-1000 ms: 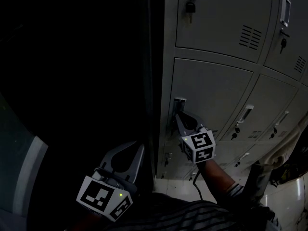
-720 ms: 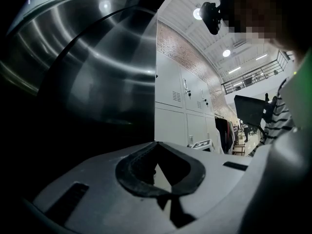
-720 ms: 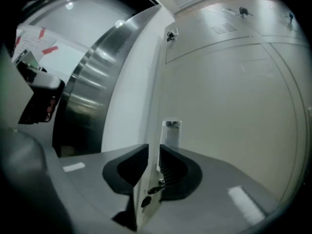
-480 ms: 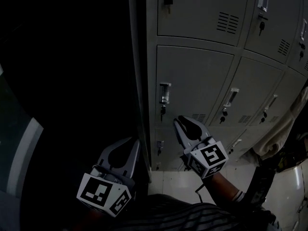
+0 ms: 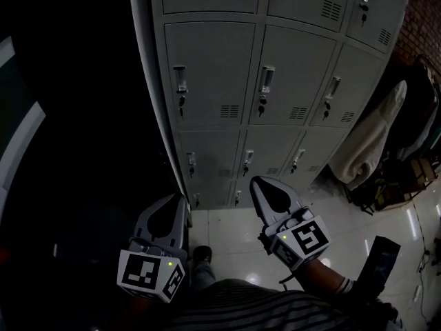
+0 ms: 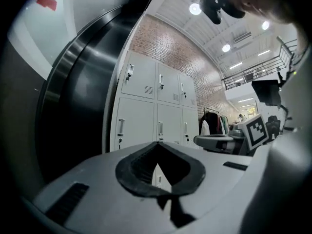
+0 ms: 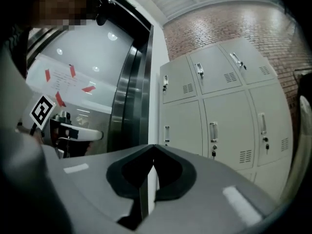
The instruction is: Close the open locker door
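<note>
Lockers: a grey bank of lockers [image 5: 275,61] fills the upper middle of the head view, several columns wide, each door with a handle and a small vent.
Locker doors: every door I can see, such as the locker door [image 5: 207,64] in the leftmost column, lies flush with its frame and looks shut.
Left gripper: the left gripper [image 5: 178,200] is held low at the lower left of the head view, well apart from the lockers and pointing towards their bottom row. In its own view the jaws meet at the tips [image 6: 157,144] with nothing between them.
Right gripper: the right gripper [image 5: 257,183] sits at lower centre, near the left one and just as clear of the doors. Its own view shows the jaws closed tip to tip [image 7: 153,147] and empty.
Marker cubes: one on each gripper, at the bottom of the head view.
Floor: glossy pale floor [image 5: 234,243] runs below the lockers, with a dark shoe [image 5: 202,255] on it.
Person: a striped shirt [image 5: 262,312] shows along the bottom edge.
Right side: a pale garment [image 5: 368,143] hangs beside the last locker column, under a brick wall [image 5: 424,19].
Left side: dark, too dim to make out.
</note>
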Available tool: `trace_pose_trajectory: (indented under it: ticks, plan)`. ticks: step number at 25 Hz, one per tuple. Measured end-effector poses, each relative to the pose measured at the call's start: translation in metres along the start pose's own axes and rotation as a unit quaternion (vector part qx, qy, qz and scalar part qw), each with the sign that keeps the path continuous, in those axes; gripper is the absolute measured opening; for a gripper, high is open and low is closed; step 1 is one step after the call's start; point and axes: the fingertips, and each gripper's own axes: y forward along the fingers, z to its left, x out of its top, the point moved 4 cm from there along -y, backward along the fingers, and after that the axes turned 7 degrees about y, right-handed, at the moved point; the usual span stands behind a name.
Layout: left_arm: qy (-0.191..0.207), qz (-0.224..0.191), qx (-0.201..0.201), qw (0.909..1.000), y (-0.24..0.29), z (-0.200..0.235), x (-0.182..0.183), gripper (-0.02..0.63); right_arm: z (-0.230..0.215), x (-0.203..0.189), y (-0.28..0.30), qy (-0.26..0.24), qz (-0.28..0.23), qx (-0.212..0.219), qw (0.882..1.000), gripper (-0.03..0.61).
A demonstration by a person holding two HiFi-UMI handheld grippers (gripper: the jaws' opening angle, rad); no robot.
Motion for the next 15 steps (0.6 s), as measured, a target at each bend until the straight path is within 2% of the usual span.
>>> trace_pose_trajectory:
  ticks: [4,7,12,15]
  plan:
    - [-0.006,0.009,0.019,0.9998,-0.040,-0.043,-0.001,0.005,0.014,0.002,-0.064,0.019,0.010,0.000,1.000,0.002]
    - [0.004,0.012,0.034,0.9993,-0.064,-0.063,-0.001,0.005,0.027,0.001,-0.093,0.036,0.015,0.002,0.999,0.002]
    - [0.018,0.016,0.051,0.9984,-0.088,-0.073,-0.002,0.005,0.046,0.004,-0.116,0.043,0.006,-0.008,0.999,0.002]
    - [0.019,0.021,0.047,0.9985,-0.095,-0.074,-0.004,0.005,0.058,0.003,-0.119,0.044,0.004,-0.012,0.999,0.000]
